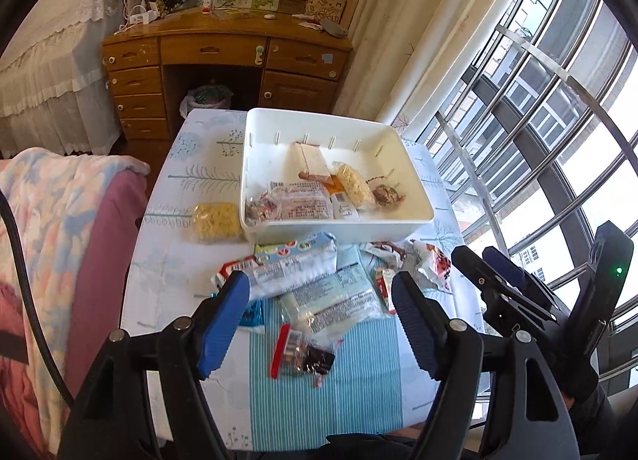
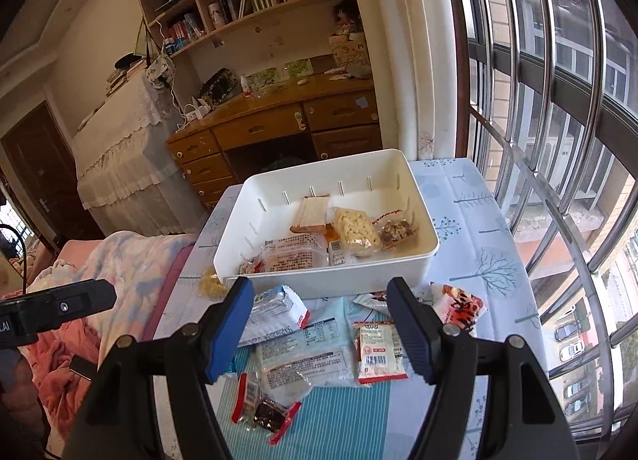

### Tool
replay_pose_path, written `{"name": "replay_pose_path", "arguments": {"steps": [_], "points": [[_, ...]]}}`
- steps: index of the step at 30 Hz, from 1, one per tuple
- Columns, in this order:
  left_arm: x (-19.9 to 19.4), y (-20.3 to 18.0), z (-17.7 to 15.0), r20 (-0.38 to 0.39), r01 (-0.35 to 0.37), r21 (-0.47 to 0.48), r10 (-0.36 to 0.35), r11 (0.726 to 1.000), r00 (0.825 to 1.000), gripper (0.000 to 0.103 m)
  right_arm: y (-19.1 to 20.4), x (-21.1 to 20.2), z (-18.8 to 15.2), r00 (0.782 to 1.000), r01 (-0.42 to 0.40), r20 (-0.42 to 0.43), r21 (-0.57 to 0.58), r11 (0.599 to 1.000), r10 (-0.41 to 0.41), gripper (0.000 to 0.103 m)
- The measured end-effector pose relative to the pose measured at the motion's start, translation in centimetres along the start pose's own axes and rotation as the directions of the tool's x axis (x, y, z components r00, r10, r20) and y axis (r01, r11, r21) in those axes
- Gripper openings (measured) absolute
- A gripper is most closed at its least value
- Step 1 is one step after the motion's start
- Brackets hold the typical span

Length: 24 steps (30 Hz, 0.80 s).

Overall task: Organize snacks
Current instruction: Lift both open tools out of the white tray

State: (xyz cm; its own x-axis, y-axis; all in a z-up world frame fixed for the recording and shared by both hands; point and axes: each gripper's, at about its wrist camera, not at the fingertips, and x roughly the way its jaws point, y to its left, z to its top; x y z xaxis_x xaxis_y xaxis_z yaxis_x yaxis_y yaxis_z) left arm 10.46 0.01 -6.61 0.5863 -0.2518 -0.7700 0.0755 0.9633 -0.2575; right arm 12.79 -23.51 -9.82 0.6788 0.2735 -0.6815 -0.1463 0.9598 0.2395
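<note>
Nearest the left gripper (image 1: 319, 324), whose jaws gape wide and empty, a red-edged dark snack packet (image 1: 301, 356) lies just below and between its fingers; the white bin (image 1: 339, 223) waits farther ahead. The right gripper (image 2: 319, 324), equally wide, hovers beside.

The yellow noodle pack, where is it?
The yellow noodle pack lies on the table, outside the white bin, against its left front corner. The right wrist view shows only its edge.
</note>
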Motion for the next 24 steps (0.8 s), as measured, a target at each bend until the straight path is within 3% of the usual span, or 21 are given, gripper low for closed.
{"name": "replay_pose_path", "arguments": {"steps": [11,15,24], "points": [[-1.7,0.3,-4.1,-0.031,-0.075,-0.037,0.074,0.996,0.997,0.073,-2.1,0.2,-3.4,0.994,-0.049,-0.094,0.098,0.994,0.059,0.07],[-2.1,1.0,-4.8,-0.033,-0.103,-0.054,0.102,0.993,0.994,0.078,-2.5,0.4,-4.1,0.988,-0.065,-0.127,0.143,0.988,0.083,0.07],[-2.2,2.2,-5.3,-0.041,-0.173,-0.059,0.17,0.983,0.985,0.08,-2.8,2.2,-5.0,0.963,-0.105,-0.21,0.274,0.956,0.166,0.07]]}}
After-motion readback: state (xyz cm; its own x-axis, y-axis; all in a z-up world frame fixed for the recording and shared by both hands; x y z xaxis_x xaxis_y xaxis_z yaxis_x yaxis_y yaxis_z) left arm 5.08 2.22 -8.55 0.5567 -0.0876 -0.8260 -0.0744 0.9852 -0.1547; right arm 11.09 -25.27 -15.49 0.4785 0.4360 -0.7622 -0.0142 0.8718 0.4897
